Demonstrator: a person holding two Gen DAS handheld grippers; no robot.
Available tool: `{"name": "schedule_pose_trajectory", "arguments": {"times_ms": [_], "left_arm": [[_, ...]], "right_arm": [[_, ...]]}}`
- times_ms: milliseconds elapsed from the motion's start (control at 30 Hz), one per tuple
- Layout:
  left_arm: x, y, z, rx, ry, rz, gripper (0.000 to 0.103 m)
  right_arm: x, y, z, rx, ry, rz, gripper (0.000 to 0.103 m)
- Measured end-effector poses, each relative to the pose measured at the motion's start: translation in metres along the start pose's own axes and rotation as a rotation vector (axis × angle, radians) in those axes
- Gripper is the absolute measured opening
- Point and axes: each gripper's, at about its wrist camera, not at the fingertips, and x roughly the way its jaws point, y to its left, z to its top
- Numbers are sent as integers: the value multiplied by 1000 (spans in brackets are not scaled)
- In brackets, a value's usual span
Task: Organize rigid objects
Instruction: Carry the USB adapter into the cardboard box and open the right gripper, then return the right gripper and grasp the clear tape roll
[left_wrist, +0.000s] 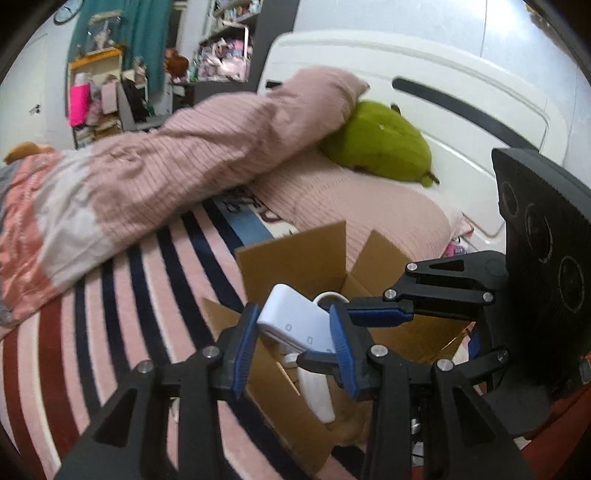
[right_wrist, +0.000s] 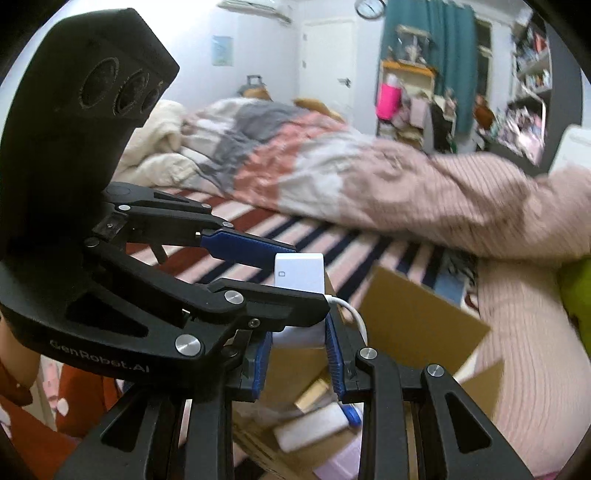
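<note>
A white adapter (left_wrist: 295, 319) (right_wrist: 299, 275) with small port markings on its face is held above an open cardboard box (left_wrist: 306, 258) (right_wrist: 417, 317) that sits on a striped bedspread (left_wrist: 122, 295) (right_wrist: 258, 225) near the pillow end of the bed. The adapter is clamped between the blue pads (left_wrist: 245, 350) of the left gripper (left_wrist: 293, 349) (right_wrist: 280, 277), whose jaws are drawn in narrow against its two sides. A white cable (right_wrist: 352, 314) is seen curling from the adapter's lower corner down toward the box.

The right gripper (right_wrist: 299, 363) (left_wrist: 354, 336) is brought in crosswise just under the left one, its jaws held at a narrow gap, with the lower part of the adapter seen between its pads (right_wrist: 334, 358); whether those pads press on it cannot be told. Both tools are tilted forward over the box opening, the two sets of fingers nearly at right angles to each other.

Inside the box, a white rounded object (left_wrist: 317, 395), a pale rectangular item (right_wrist: 314, 430) and a gold-coloured piece (right_wrist: 312, 395) are seen lying loose on the bottom. One flap (left_wrist: 291, 258) is raised at the far edge of the box.

Beyond the box, a pink ribbed pillow (left_wrist: 354, 210), a green plush toy (left_wrist: 380, 144) against the white headboard (left_wrist: 424, 85), and a rumpled quilt (left_wrist: 92, 199) (right_wrist: 295, 162) across the far side of the bed are shown.
</note>
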Motion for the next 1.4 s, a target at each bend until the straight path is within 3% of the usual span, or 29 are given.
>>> {"name": "schedule_pose_trajectory", "arguments": {"times_ms": [200, 333, 400, 533, 700, 833, 900, 967, 1167, 1267, 1400], "left_arm": [[31, 1, -6, -21, 79, -37, 36], [35, 2, -6, -28, 90, -54, 38], [31, 1, -5, -19, 87, -39, 49], [9, 8, -7, -28, 47, -27, 56], [-34, 36, -20, -89, -9, 54, 57], [-72, 71, -47, -163, -49, 168, 59], [-86, 89, -63, -200, -64, 215, 69], [-97, 107, -80, -239, -71, 247, 69], [-106, 149, -132, -320, -65, 336, 69], [-104, 167, -156, -364, -50, 352, 69], [-96, 180, -177, -404, -37, 344, 69]], "right_arm": [[16, -19, -20, 58, 98, -18, 22], [23, -24, -27, 89, 153, -21, 23], [22, -24, -27, 97, 164, -37, 24], [24, -23, -27, 106, 190, -64, 27], [23, -11, -16, 100, 168, -60, 28], [22, 19, 5, 70, 105, 3, 28], [26, 40, 16, 39, 80, 41, 28], [35, 63, 28, 5, 71, 91, 28], [87, 126, 40, -60, 145, 164, 38], [117, 141, 30, -50, 205, 153, 42], [152, 136, 9, 40, 257, 67, 60]]}}
